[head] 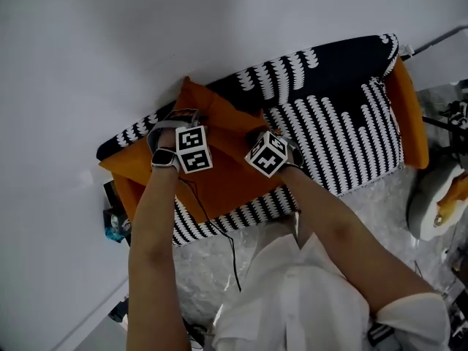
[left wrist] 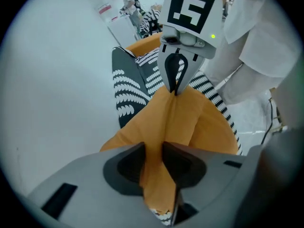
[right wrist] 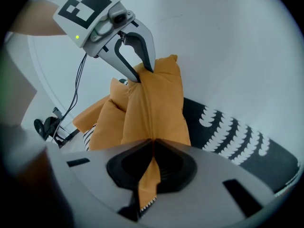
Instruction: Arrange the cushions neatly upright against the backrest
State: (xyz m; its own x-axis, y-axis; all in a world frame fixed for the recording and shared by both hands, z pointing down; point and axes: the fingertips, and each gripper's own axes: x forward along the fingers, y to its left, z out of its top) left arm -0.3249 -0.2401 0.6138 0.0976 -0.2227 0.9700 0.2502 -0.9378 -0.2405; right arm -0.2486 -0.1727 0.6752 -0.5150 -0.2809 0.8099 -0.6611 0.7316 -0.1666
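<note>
An orange cushion (head: 219, 175) is held up over the left end of a black-and-white patterned sofa (head: 344, 141), just in front of its backrest (head: 329, 61). My left gripper (head: 183, 115) is shut on the cushion's left edge, and the orange fabric (left wrist: 190, 118) is pinched between its jaws (left wrist: 153, 158). My right gripper (head: 257, 129) is shut on the opposite edge (right wrist: 156, 103), with cloth squeezed flat between its jaws (right wrist: 153, 151). Each gripper view shows the other gripper clamped on the far side. A second orange cushion (head: 119, 163) lies behind at the sofa's left end.
Another orange cushion (head: 406, 112) leans at the sofa's right end. A pale wall (head: 146, 35) runs behind the backrest. A white rounded object (head: 431, 196) stands on the floor at right, dark clutter (head: 113, 221) at left. A black cable (head: 223, 236) hangs in front.
</note>
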